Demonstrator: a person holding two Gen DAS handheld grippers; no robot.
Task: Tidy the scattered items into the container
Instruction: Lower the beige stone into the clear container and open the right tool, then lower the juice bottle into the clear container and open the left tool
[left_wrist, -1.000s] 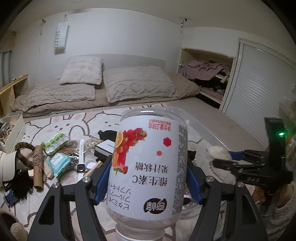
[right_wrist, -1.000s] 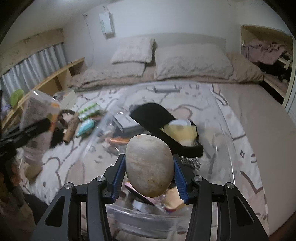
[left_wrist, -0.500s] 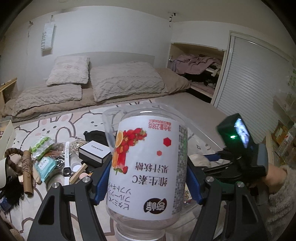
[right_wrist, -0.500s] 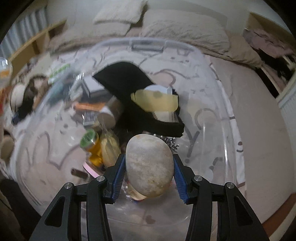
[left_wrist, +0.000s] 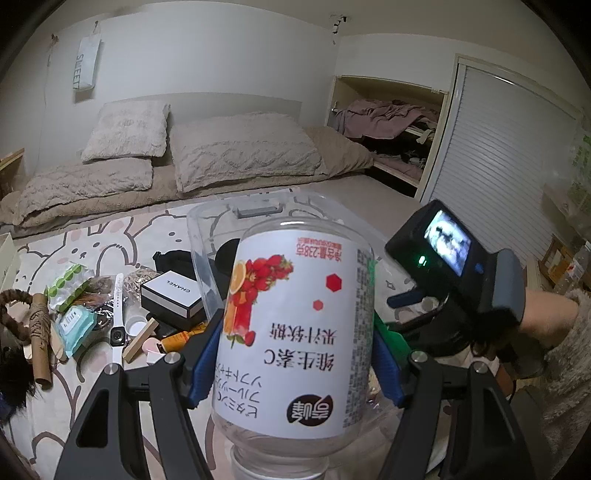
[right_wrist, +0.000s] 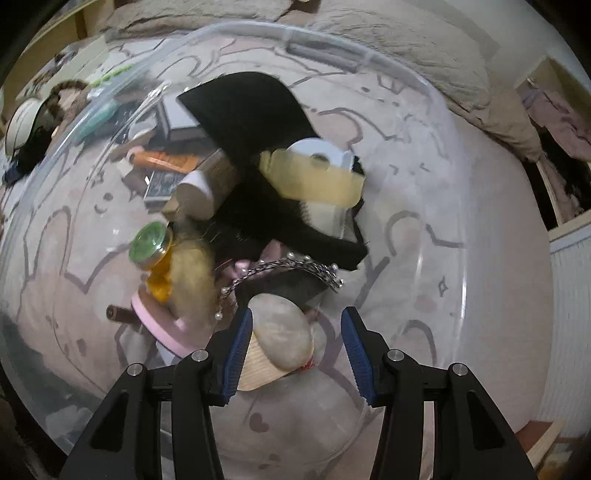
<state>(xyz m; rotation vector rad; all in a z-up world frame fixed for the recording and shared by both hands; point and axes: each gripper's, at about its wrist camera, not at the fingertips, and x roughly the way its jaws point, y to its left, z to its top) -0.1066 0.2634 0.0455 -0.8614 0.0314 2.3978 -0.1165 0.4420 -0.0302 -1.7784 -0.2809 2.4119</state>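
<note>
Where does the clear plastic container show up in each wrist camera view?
Left wrist: the container sits in the centre, mostly hidden behind the bottle; only its far rim and left wall show.
Right wrist: the container fills most of the picture, seen from above.
Shared landmark: the grey latch on its far rim, upper centre in both views.

The clear plastic jar (left_wrist: 295, 328) with a white fruit label is upside down, held above the near rim of the transparent container (right_wrist: 461, 295). The smooth beige stone (right_wrist: 282, 328) lies inside the container, near a pearl tiara (right_wrist: 280, 269).
</note>
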